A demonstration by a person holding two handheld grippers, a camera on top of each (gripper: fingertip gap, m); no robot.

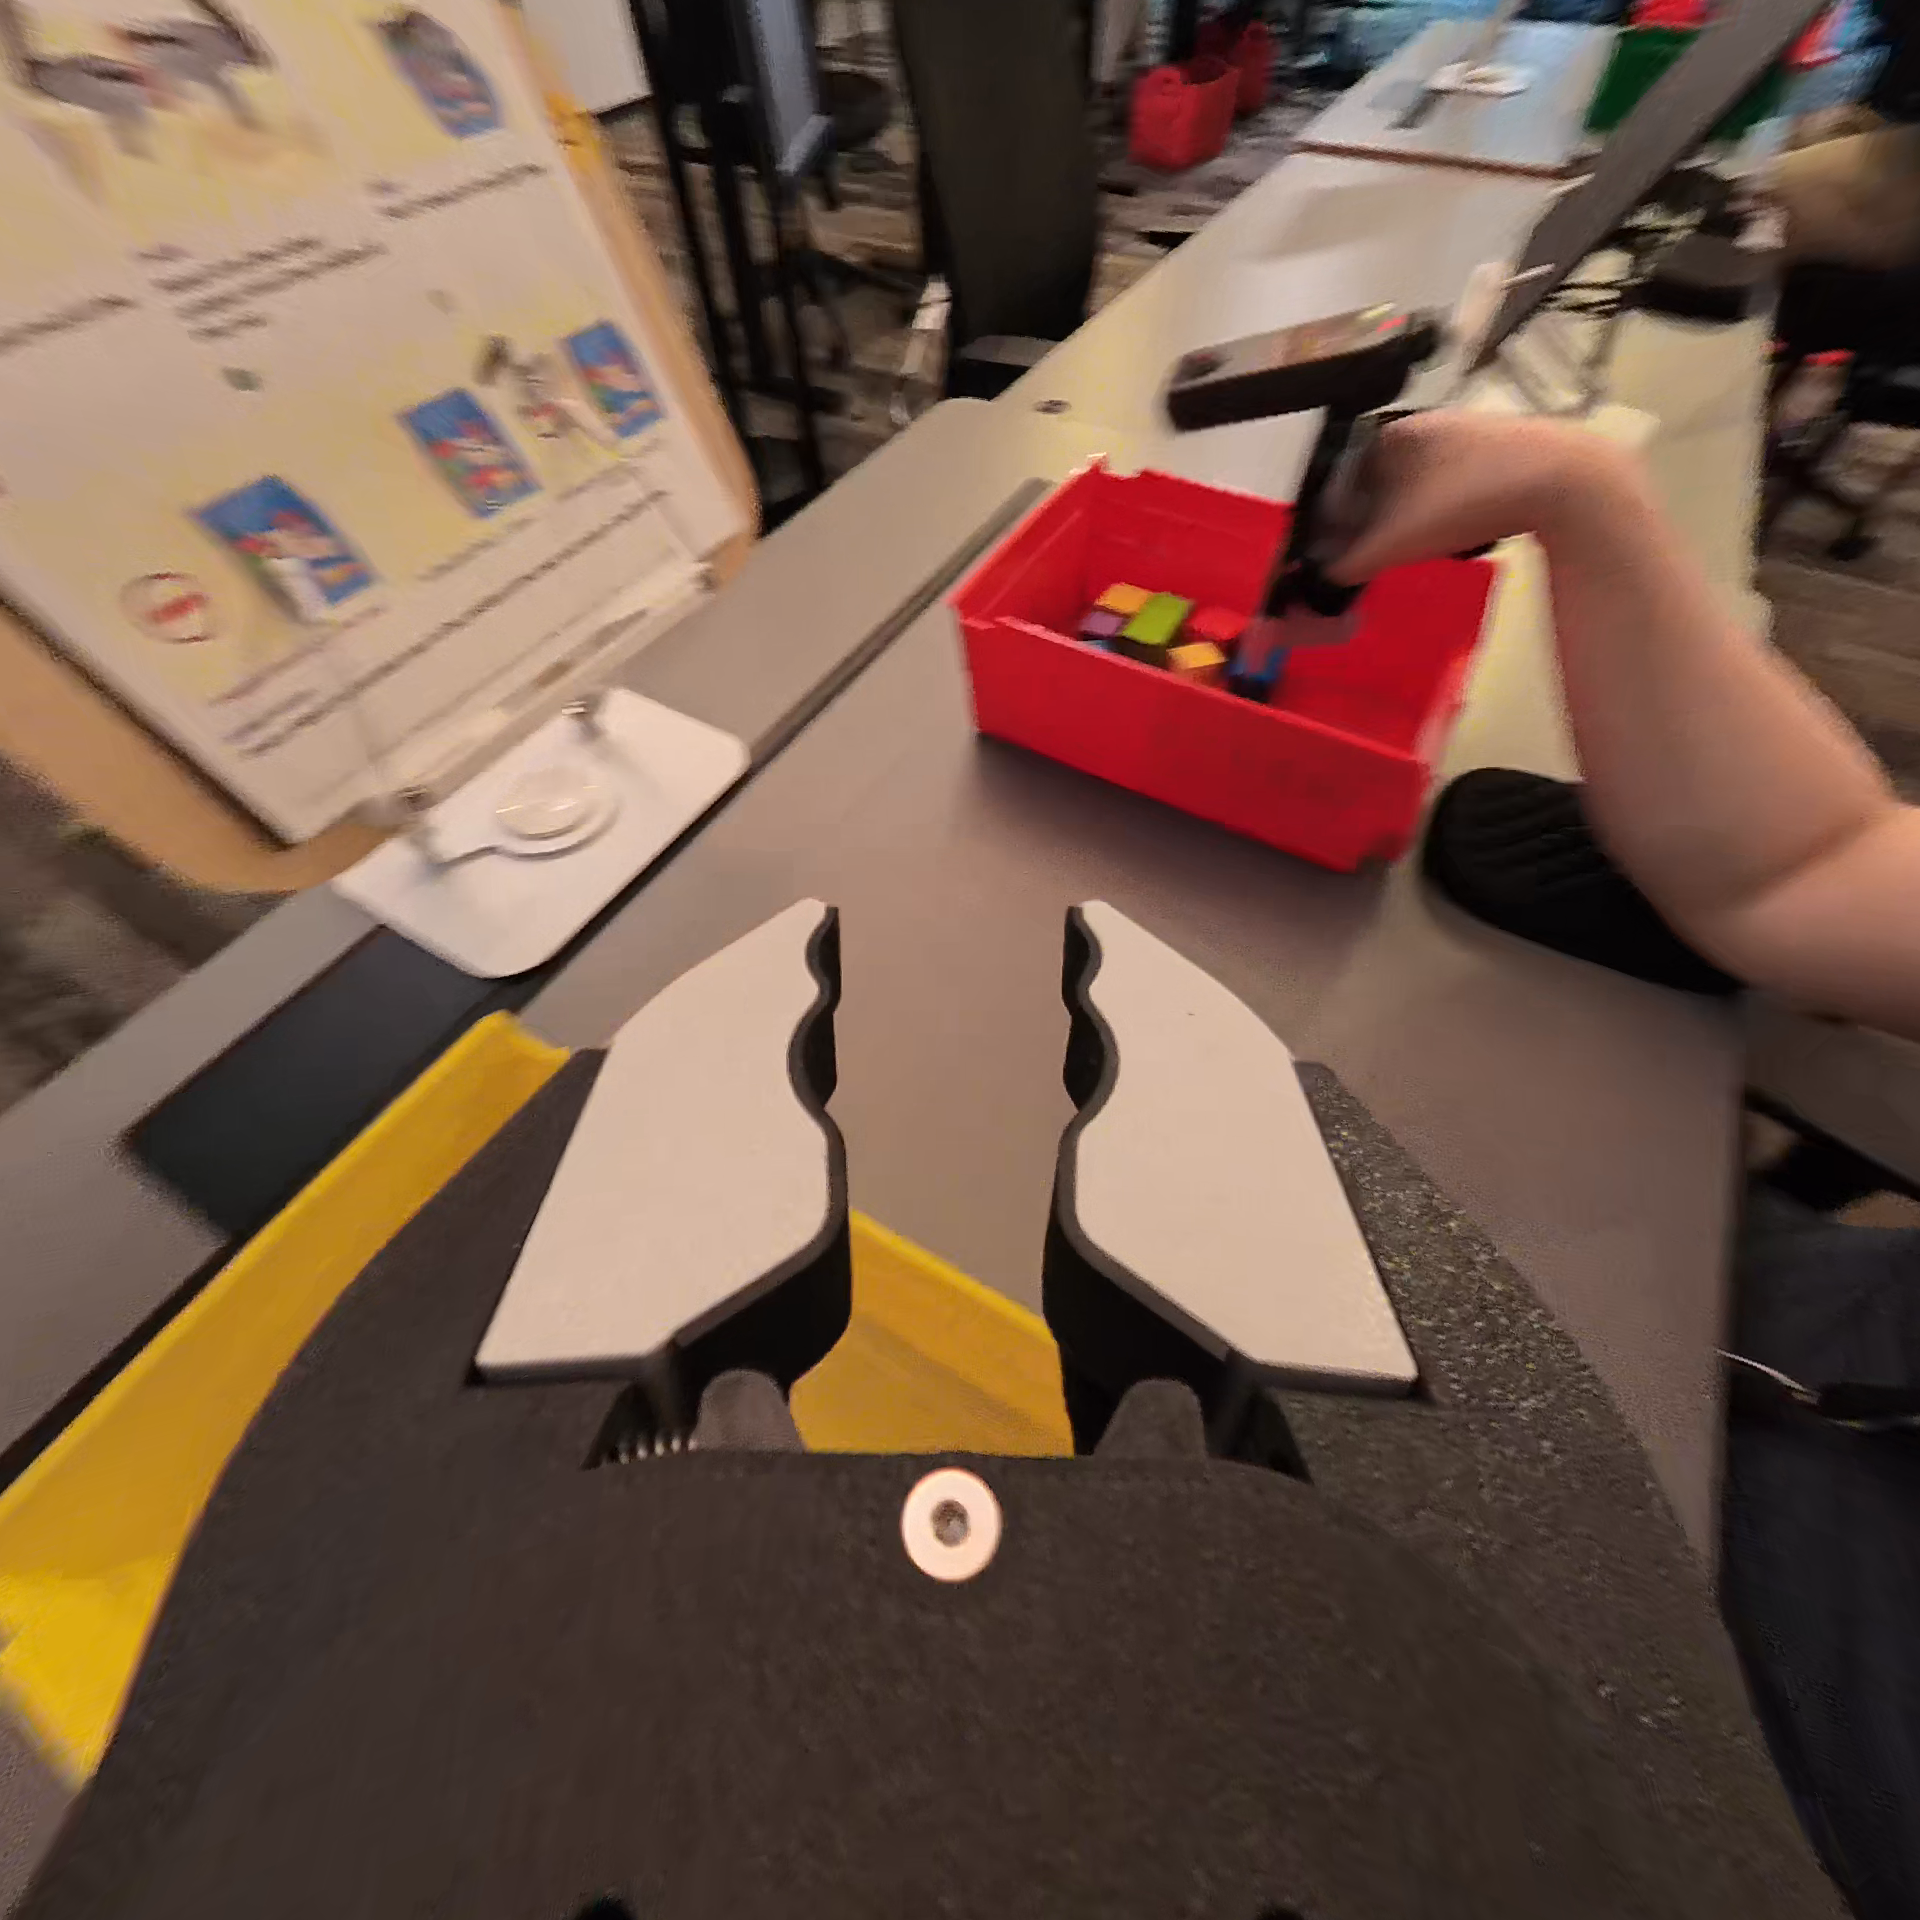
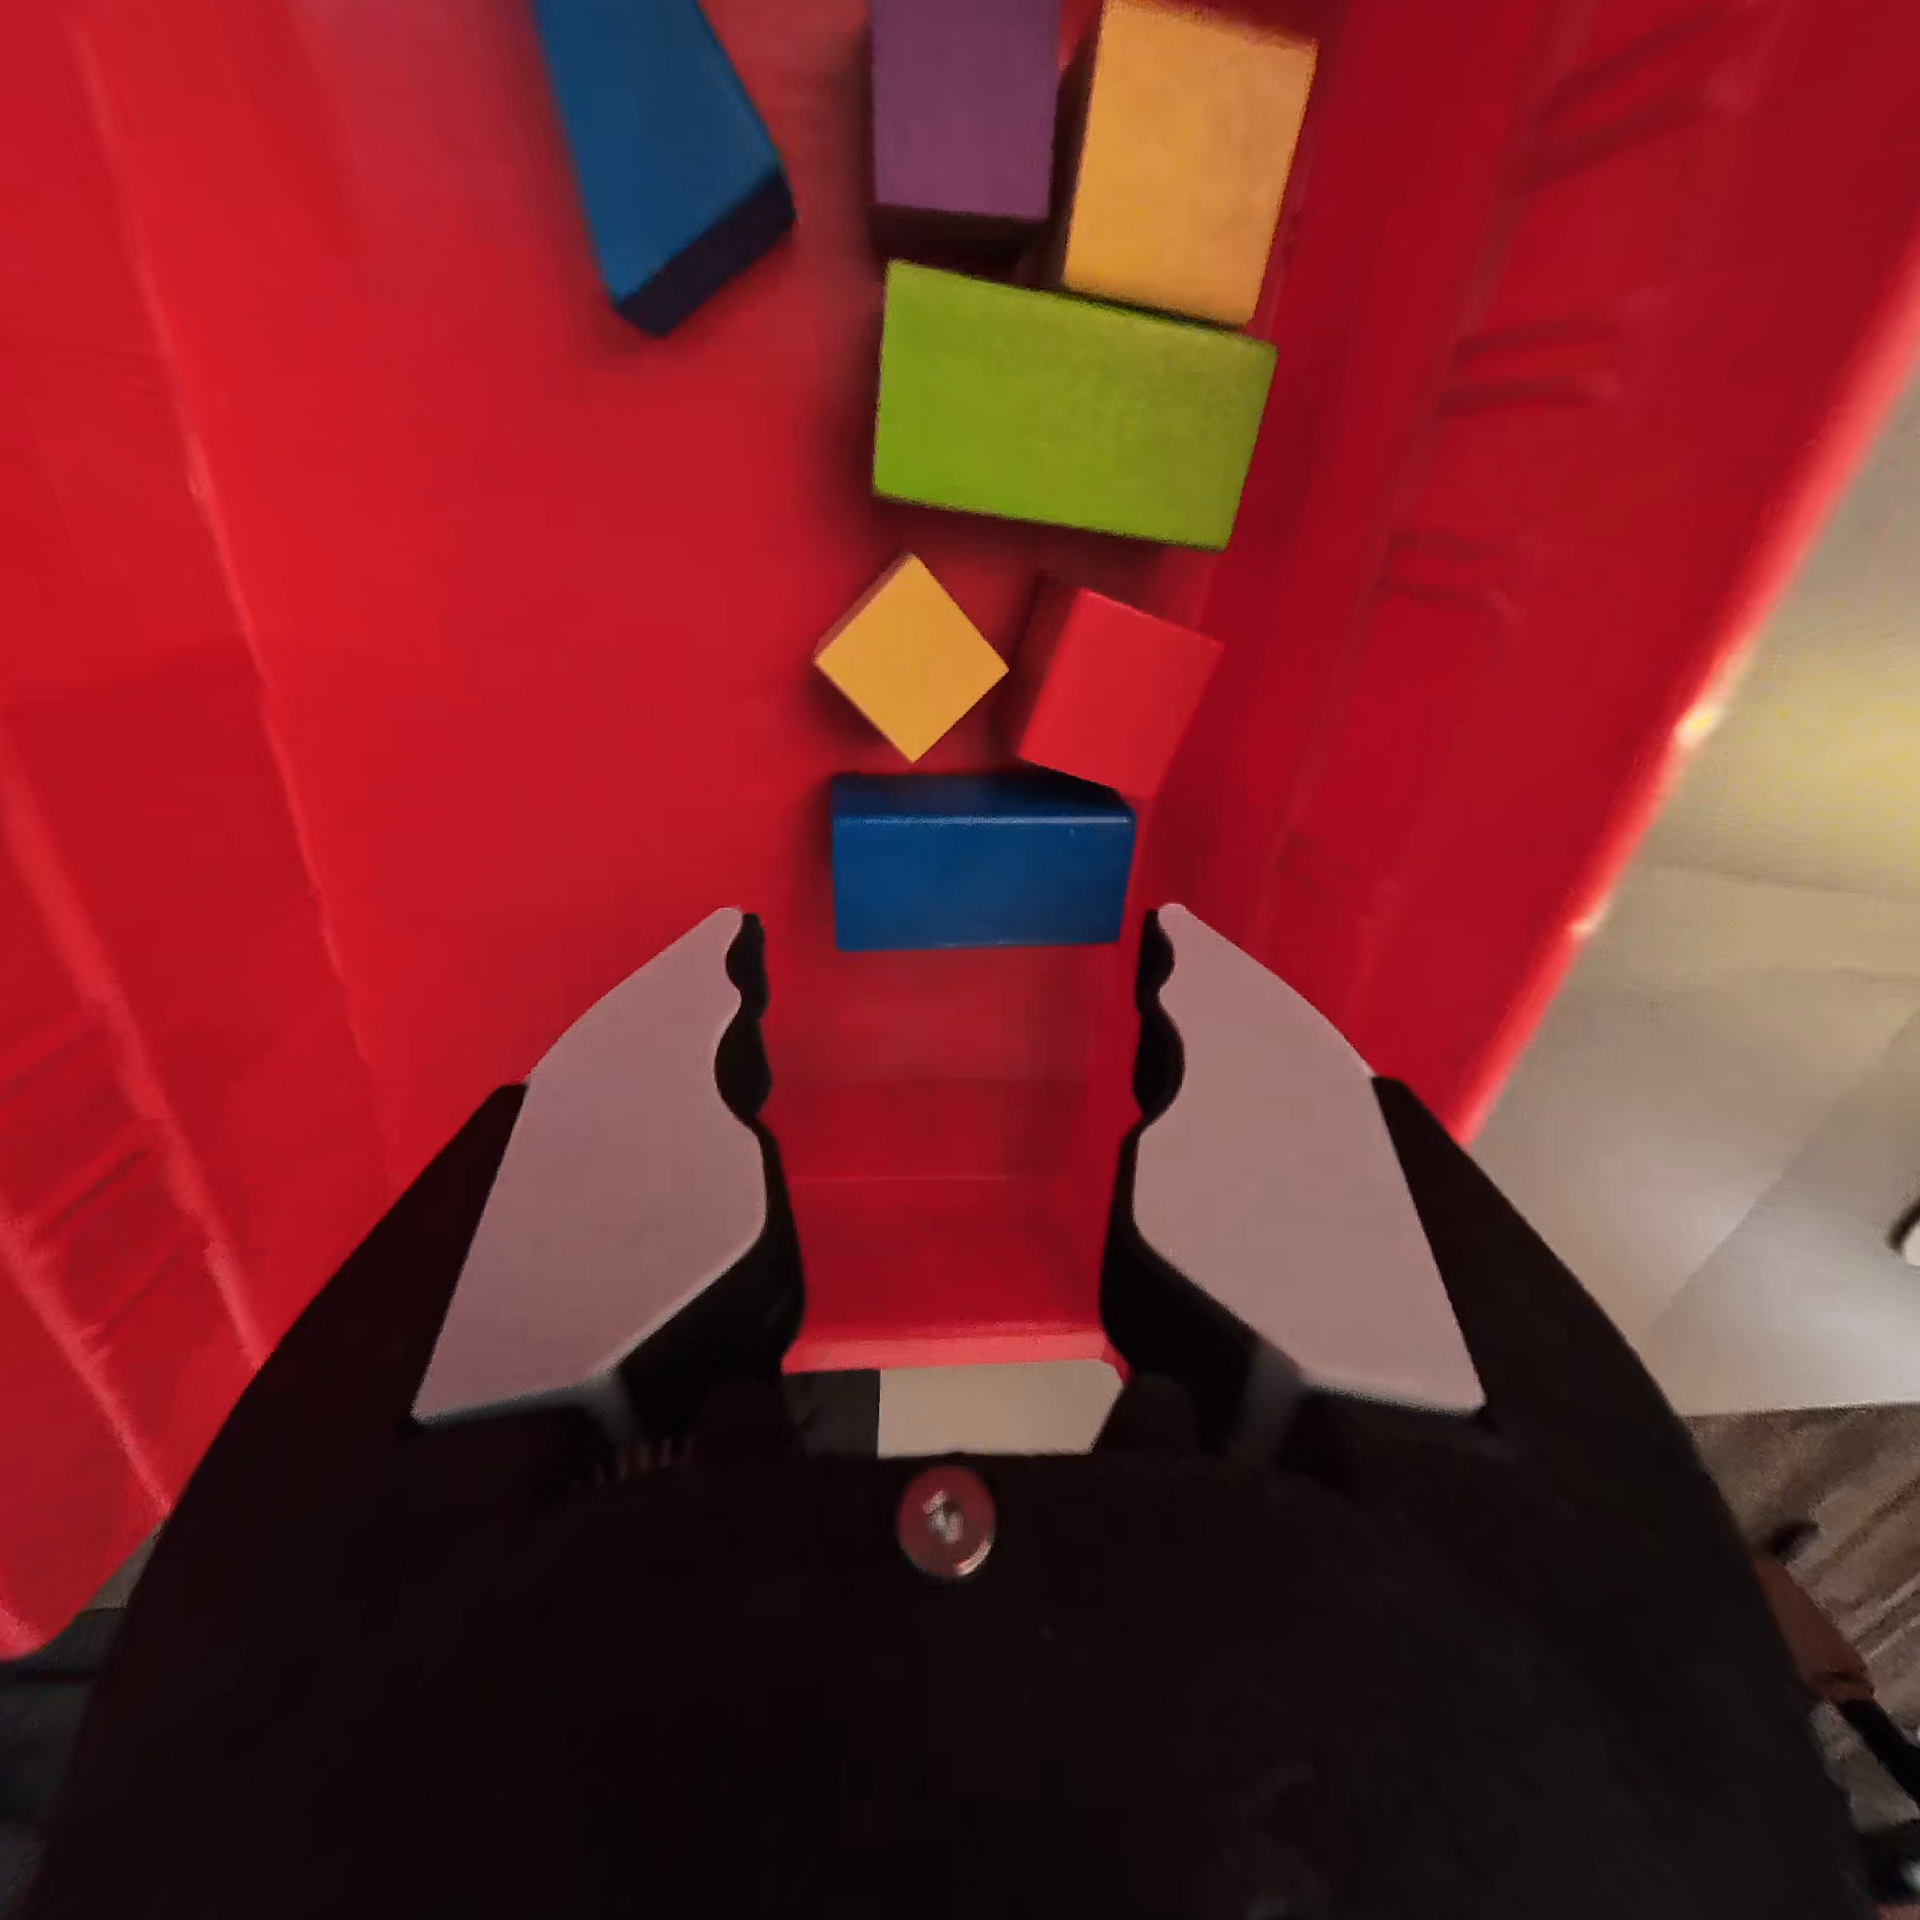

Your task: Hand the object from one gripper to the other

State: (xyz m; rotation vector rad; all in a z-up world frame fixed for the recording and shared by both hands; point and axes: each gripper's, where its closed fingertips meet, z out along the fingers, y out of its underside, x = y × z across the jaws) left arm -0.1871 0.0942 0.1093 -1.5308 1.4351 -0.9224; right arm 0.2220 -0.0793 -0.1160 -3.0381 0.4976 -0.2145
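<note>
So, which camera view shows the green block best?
The right wrist view: the green block lies large and sharp among the other blocks in the red bin, its whole top face visible. The left wrist view shows it only small and blurred inside the distant bin.

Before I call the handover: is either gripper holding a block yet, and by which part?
Nothing is held. The right gripper is open inside the red bin, just short of the blue block. The left gripper is open over the table.
</note>
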